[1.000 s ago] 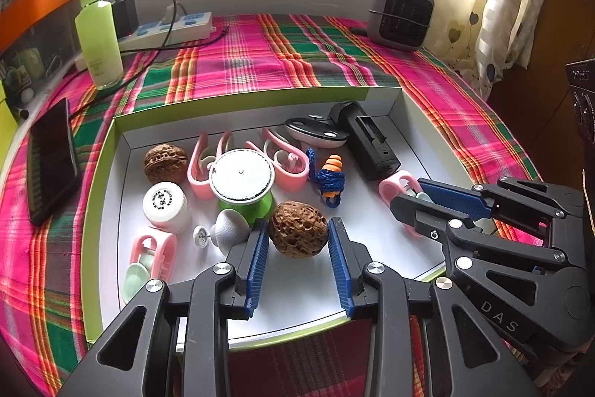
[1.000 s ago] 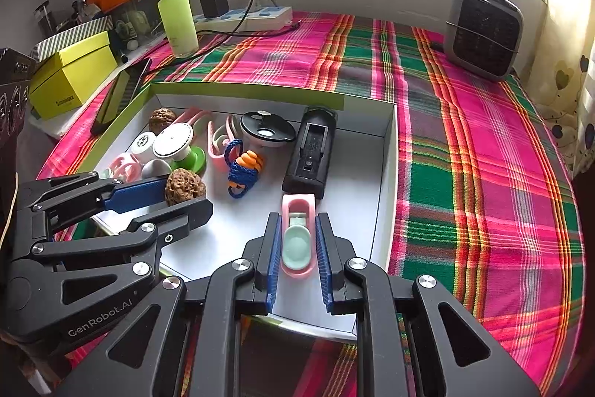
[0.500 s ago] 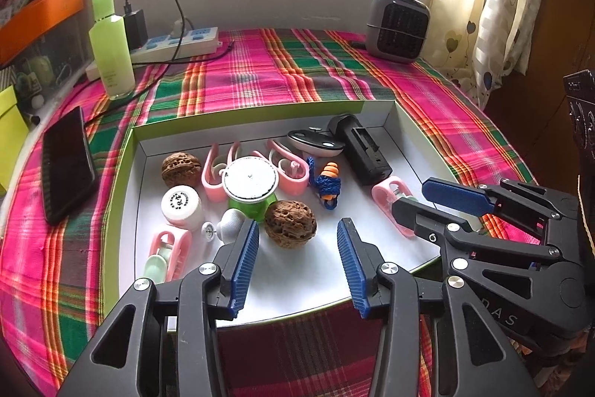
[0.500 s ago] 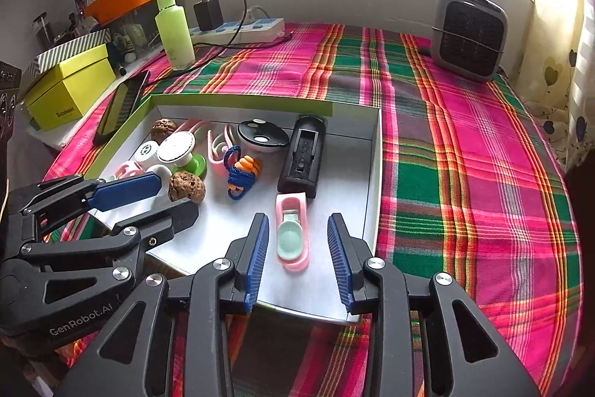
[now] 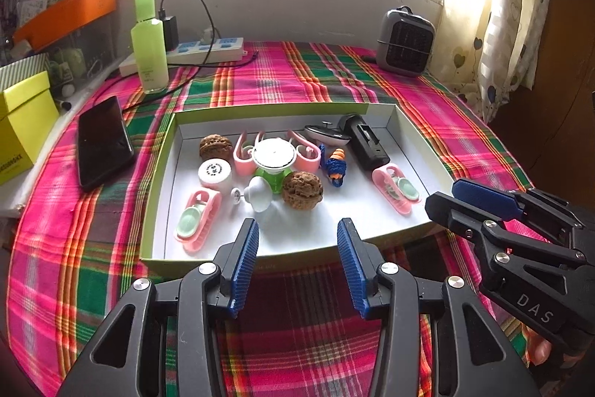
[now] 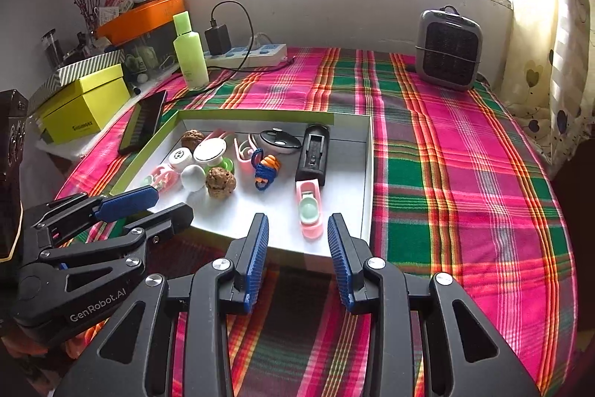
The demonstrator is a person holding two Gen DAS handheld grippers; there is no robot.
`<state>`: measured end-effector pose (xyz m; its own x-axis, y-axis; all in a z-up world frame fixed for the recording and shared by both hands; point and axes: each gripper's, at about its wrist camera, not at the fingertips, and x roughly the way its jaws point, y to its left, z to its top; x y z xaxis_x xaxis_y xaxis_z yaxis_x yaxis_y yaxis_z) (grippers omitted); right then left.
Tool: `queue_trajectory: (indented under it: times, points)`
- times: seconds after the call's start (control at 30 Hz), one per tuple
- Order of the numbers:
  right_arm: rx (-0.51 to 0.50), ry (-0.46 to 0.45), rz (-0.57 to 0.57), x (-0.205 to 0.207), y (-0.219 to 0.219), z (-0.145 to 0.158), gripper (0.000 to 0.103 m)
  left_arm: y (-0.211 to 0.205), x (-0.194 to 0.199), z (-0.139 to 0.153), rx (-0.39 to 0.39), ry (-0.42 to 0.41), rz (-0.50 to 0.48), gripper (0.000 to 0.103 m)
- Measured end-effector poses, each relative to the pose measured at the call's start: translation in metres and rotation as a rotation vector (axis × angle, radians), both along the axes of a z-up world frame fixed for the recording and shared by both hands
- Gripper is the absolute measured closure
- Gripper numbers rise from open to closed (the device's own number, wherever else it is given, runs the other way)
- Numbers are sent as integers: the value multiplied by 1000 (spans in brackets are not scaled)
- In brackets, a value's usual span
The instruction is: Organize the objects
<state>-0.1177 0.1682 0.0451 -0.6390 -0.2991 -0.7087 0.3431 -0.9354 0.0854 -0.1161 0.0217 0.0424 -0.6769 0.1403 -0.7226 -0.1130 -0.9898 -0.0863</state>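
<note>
A white tray with a green rim (image 5: 160,173) holds several small items. A brown walnut (image 5: 302,190) lies near its front middle, and a pink clip with a mint pad (image 5: 396,188) lies at the front right. My left gripper (image 5: 296,226) hovers open just in front of the tray's near edge, with nothing between its blue pads. My right gripper (image 6: 298,218) is open too, short of the pink clip (image 6: 308,211) and not touching it. Each gripper shows in the other's view: the right one (image 5: 444,194) and the left one (image 6: 173,199).
The tray also holds a second walnut (image 5: 215,146), a black device (image 5: 366,146), a blue-and-orange cord piece (image 5: 336,166) and a white-topped green piece (image 5: 273,155). A phone (image 5: 102,140), a green bottle (image 5: 148,47), a power strip (image 5: 208,49) and a heater (image 5: 405,41) stand on the plaid cloth.
Both grippers opened and drew back and up from the tray. The walnut and the pink clip that sat between their pads now lie free on the tray floor.
</note>
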Motion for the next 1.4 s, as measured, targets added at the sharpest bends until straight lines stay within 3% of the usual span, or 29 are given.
queue_trajectory:
  times: [0.37,0.63,0.87,1.0,1.4]
  points:
    - [10,-10,-14,34,-1,-12,60,-1,37,-6,-35,4,30,60]
    - [41,-68,-41,47,-2,-36,60,-2,55,-33,-50,-61,52,60]
    - [68,-70,-56,54,-1,-40,60,-4,58,-31,-62,-62,75,60]
    - [71,-82,-68,52,0,-41,52,-2,58,-32,-71,-64,73,56]
    - [105,-79,-61,51,-4,-42,49,4,56,-35,-85,-70,61,48]
